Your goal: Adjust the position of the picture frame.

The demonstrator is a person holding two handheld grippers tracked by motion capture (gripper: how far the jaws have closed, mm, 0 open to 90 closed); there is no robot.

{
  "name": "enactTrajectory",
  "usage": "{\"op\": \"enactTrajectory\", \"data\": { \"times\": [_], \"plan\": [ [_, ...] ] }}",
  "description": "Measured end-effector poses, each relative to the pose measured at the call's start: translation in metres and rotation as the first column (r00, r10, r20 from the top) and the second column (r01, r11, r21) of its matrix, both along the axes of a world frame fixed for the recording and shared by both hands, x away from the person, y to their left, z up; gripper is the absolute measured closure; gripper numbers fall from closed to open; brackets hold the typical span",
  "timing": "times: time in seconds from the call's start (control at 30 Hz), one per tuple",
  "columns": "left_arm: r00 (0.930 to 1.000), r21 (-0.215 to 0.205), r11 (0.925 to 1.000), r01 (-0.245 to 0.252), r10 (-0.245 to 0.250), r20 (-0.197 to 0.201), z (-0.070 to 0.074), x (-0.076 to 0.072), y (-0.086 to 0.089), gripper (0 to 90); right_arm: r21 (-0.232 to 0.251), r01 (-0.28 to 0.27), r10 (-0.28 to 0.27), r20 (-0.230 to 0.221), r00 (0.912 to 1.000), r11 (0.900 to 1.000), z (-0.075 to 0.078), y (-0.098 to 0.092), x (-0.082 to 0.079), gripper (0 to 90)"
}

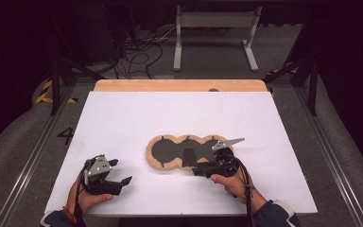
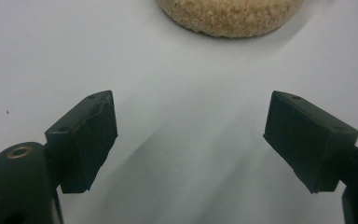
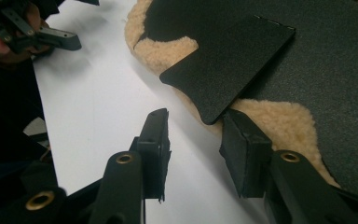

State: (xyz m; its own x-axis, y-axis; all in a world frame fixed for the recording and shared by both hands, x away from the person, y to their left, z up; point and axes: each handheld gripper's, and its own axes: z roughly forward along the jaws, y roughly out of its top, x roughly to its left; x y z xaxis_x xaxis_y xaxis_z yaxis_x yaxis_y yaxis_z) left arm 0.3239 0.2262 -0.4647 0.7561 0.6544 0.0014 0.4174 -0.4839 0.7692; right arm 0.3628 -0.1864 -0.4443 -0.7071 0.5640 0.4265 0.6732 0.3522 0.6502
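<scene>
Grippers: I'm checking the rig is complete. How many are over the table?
2. The left gripper is open at the table's near left. The right gripper is open at the near edge of the fleece-rimmed pad, by its black flap. None seems hidden.

White table sheet (image 1: 137, 113), metal stand (image 1: 216, 35), floor cables (image 1: 139, 54).

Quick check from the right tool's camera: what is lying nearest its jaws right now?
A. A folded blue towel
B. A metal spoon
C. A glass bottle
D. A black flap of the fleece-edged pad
D: in the right gripper view the black flap of the fleece-edged pad ends just in front of the right tool, whose jaws stand apart with nothing pressed between them.
</scene>
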Motion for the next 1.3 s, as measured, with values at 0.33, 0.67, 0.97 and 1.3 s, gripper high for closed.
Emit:
{"op": "enactTrajectory", "data": {
  "times": [0.33, 0.67, 0.97, 1.3],
  "plan": [
    [1.0000, 0.003, 1.0000, 0.002, -0.002, -0.009, -0.001, 0.001, -0.003, 16.8, 0.115, 0.081, -0.060, -0.172, 0.9833, 0.990, -0.004, -0.007, 0.010, 61.1],
    [0.9999, 0.006, 0.9999, 0.010, -0.010, -0.014, -0.002, 0.002, -0.004, 16.8, 0.157, 0.185, -0.142, -0.247, 0.9584, 0.970, -0.004, -0.008, 0.012, 66.2],
    [0.9997, 0.014, 0.9997, 0.019, -0.019, -0.015, -0.002, 0.003, -0.004, 16.6, 0.204, 0.223, -0.159, -0.289, 0.9438, 0.953, -0.009, -0.010, 0.017, 68.4],
    [0.9995, 0.019, 0.9995, 0.026, -0.025, -0.020, -0.003, 0.003, -0.007, 16.5, 0.217, 0.236, -0.164, -0.303, 0.9385, 0.947, -0.010, -0.010, 0.018, 68.2]
  ]
}}
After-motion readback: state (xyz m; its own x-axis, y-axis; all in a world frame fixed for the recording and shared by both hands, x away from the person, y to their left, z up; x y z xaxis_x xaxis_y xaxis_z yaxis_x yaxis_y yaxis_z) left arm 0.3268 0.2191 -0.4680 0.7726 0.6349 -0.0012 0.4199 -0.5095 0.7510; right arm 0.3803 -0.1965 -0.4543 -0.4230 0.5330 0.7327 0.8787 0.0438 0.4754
